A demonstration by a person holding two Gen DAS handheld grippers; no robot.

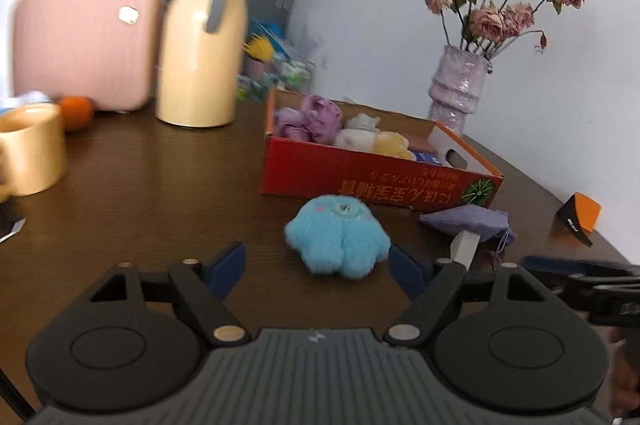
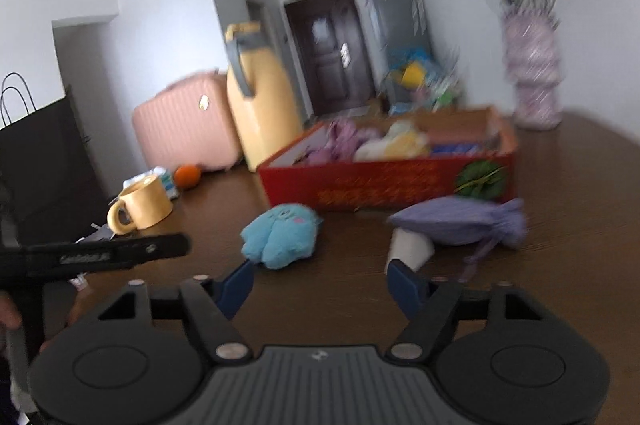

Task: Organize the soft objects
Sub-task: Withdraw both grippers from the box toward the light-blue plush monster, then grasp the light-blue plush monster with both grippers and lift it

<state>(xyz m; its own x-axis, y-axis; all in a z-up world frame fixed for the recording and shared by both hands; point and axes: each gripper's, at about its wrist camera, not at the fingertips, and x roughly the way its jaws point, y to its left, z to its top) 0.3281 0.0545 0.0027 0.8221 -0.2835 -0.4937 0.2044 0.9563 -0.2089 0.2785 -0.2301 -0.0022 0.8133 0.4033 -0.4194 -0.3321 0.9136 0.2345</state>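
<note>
A fluffy blue plush toy (image 1: 338, 237) lies on the dark wooden table (image 1: 160, 209) in front of a red cardboard box (image 1: 376, 181). My left gripper (image 1: 316, 271) is open, and the plush sits just ahead between its blue fingertips, nearer the right one. A purple drawstring pouch (image 1: 468, 221) lies to the right, over a small white object (image 1: 464, 247). In the right wrist view my right gripper (image 2: 322, 285) is open over bare table, with the plush (image 2: 280, 237) ahead to its left and the pouch (image 2: 460, 221) ahead to its right. The box (image 2: 384, 185) holds several purple, white and yellow soft things.
A yellow thermos jug (image 1: 200, 45), a pink case (image 1: 84, 41), a yellow mug (image 1: 32, 149) and an orange (image 1: 76, 111) stand at the back left. A vase of dried roses (image 1: 460, 89) is behind the box. An orange-and-black object (image 1: 580, 217) lies at the right edge.
</note>
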